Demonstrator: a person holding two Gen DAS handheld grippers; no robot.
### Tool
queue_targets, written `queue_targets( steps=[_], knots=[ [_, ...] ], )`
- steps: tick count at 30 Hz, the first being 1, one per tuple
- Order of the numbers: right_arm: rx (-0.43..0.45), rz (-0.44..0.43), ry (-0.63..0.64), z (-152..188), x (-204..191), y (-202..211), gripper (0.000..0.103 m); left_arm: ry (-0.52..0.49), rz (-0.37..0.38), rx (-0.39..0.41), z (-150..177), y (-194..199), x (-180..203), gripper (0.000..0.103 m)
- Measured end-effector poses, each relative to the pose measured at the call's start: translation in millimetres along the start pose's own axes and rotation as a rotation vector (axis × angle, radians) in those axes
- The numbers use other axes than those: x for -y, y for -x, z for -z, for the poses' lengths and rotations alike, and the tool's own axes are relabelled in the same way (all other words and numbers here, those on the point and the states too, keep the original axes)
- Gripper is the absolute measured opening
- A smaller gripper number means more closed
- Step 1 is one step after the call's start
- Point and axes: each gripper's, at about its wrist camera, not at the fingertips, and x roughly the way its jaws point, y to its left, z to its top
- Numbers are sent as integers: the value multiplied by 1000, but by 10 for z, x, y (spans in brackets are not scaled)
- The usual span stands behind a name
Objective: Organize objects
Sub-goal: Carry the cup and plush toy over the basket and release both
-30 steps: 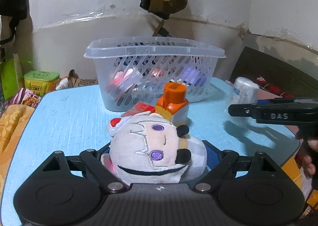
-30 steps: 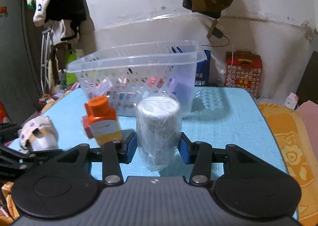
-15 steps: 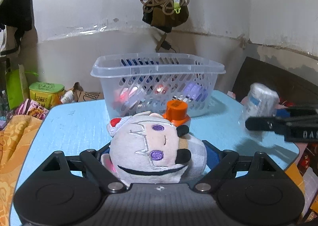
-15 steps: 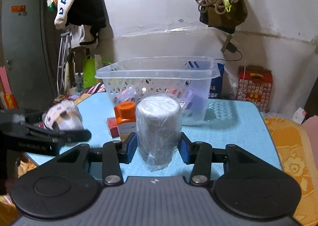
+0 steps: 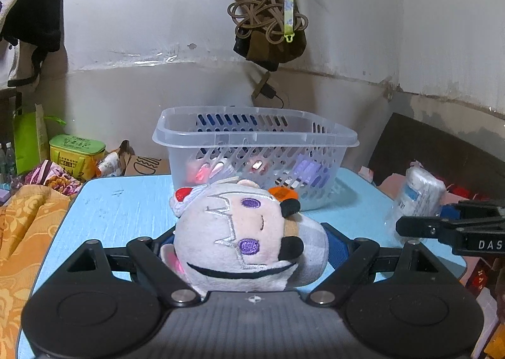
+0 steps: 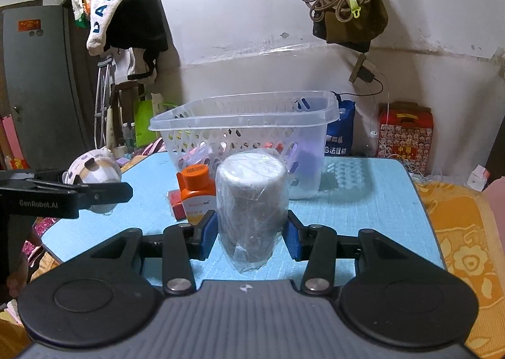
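Note:
My left gripper (image 5: 249,242) is shut on a white plush toy (image 5: 243,236) with purple eyes, held above the blue table (image 5: 126,204). My right gripper (image 6: 252,232) is shut on a plastic-wrapped white roll (image 6: 252,201), also held above the table. The roll shows at the right of the left wrist view (image 5: 419,191), and the plush at the left of the right wrist view (image 6: 94,169). A clear perforated basket (image 5: 255,150) with several items inside stands at the table's far side (image 6: 246,132). An orange-capped bottle (image 6: 197,191) stands before it.
A small red box (image 6: 175,204) lies beside the bottle. Orange blankets (image 5: 22,232) border the table on both sides (image 6: 467,232). A yellow-green tin (image 5: 75,154) and a red carton (image 6: 405,132) stand behind the table by the wall. Bags and cord hang overhead (image 5: 268,18).
Both grippers have risen with their loads and pulled back; the basket and the orange-capped bottle now sit lower and farther off in both views. Both grips are unchanged.

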Motion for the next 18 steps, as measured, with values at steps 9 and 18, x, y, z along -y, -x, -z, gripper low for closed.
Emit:
queue_targets(
  steps=[9,18],
  knots=[
    [19,-3,-26,-25,29,11,48,12,0,29,-8,38,-15,89],
    [48,-13,-26,-92,-63,36,48,50,20,65,-47,139,-110,89]
  ],
)
